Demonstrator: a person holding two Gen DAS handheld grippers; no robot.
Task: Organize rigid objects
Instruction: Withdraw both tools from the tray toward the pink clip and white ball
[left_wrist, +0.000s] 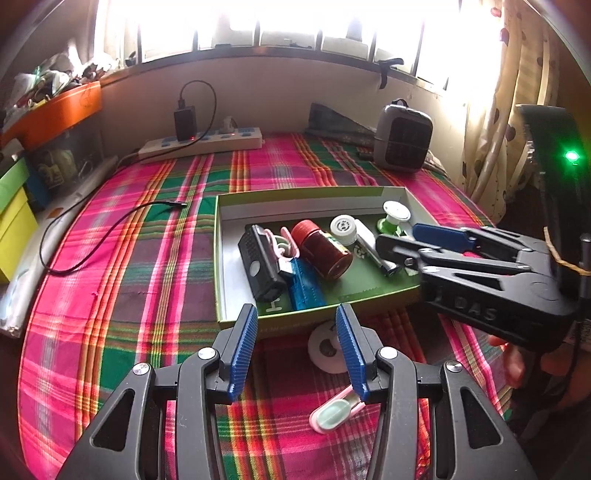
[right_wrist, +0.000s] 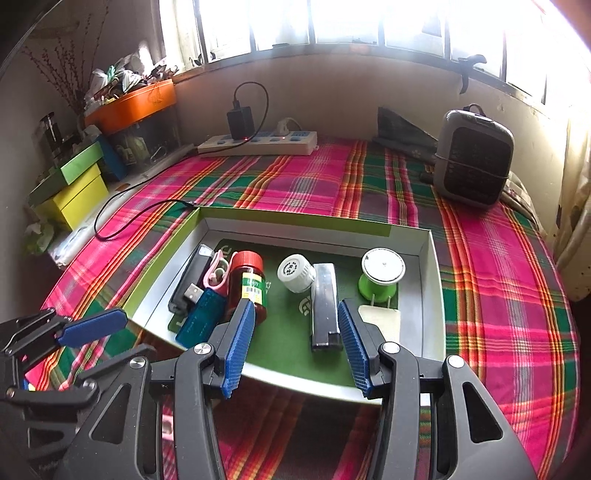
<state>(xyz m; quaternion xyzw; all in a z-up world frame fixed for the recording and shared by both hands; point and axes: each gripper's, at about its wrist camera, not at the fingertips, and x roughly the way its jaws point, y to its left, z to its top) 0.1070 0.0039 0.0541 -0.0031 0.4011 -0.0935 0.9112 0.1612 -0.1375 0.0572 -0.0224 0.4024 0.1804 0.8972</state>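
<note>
A shallow green-rimmed box lies on the plaid cloth. In it are a black device, a blue USB stick, a red-capped brown bottle, a white cap, a silver bar and a green spool. Outside the box's near wall lie a white tape roll and a pink-and-mint clip. My left gripper hovers open over these two, holding nothing. My right gripper stands open over the box's near right part, also holding nothing.
A power strip with a black charger sits at the back wall, its cable trailing over the cloth. A grey heater stands back right. Coloured boxes and an orange tray crowd the left edge.
</note>
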